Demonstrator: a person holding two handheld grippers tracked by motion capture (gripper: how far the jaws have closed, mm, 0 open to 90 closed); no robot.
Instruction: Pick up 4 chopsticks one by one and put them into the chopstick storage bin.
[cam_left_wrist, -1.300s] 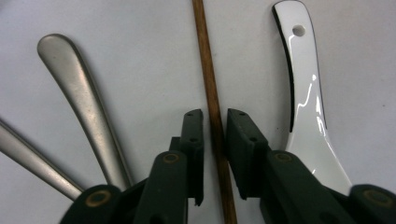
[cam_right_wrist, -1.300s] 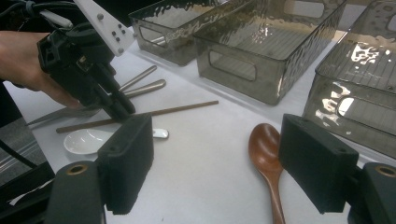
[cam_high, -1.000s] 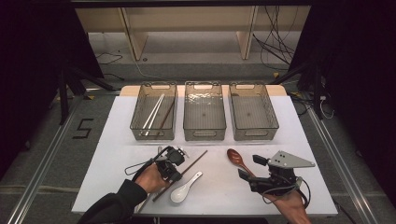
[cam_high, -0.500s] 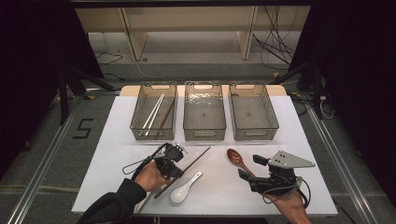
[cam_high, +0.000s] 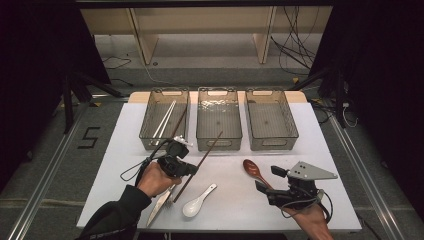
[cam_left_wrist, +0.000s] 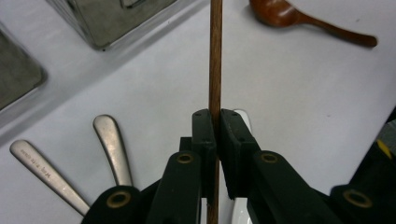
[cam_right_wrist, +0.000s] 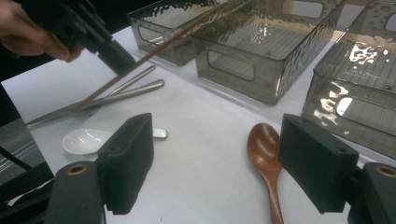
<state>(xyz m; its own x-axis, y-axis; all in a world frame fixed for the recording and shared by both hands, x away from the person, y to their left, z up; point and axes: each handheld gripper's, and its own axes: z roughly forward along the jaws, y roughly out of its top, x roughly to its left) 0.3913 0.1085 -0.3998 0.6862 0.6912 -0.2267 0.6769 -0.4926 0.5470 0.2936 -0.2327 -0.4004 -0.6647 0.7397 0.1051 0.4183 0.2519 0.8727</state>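
Note:
My left gripper (cam_high: 191, 171) is shut on a long brown chopstick (cam_high: 210, 148) and holds it off the white table, slanting up toward the middle bin (cam_high: 219, 139). In the left gripper view the pads (cam_left_wrist: 204, 133) clamp the chopstick (cam_left_wrist: 215, 56) near its lower part. My right gripper (cam_high: 266, 182) rests at the front right, open, with nothing between its jaws. A brown wooden spoon (cam_right_wrist: 264, 149) lies on the table just ahead of the right gripper (cam_right_wrist: 222, 161). The right gripper view also takes in the left gripper (cam_right_wrist: 100, 42) and its chopstick (cam_right_wrist: 163, 42).
Three clear bins stand in a row at the back; the left bin (cam_high: 145, 131) holds pale chopsticks (cam_high: 164, 120), and the right bin (cam_high: 272, 142) is beside the middle one. A white ceramic spoon (cam_high: 196, 203) and metal utensils (cam_high: 161, 206) lie near the front edge.
My left gripper has risen with the chopstick, whose far end has lifted off the table toward the middle bin. The right gripper has stayed still.

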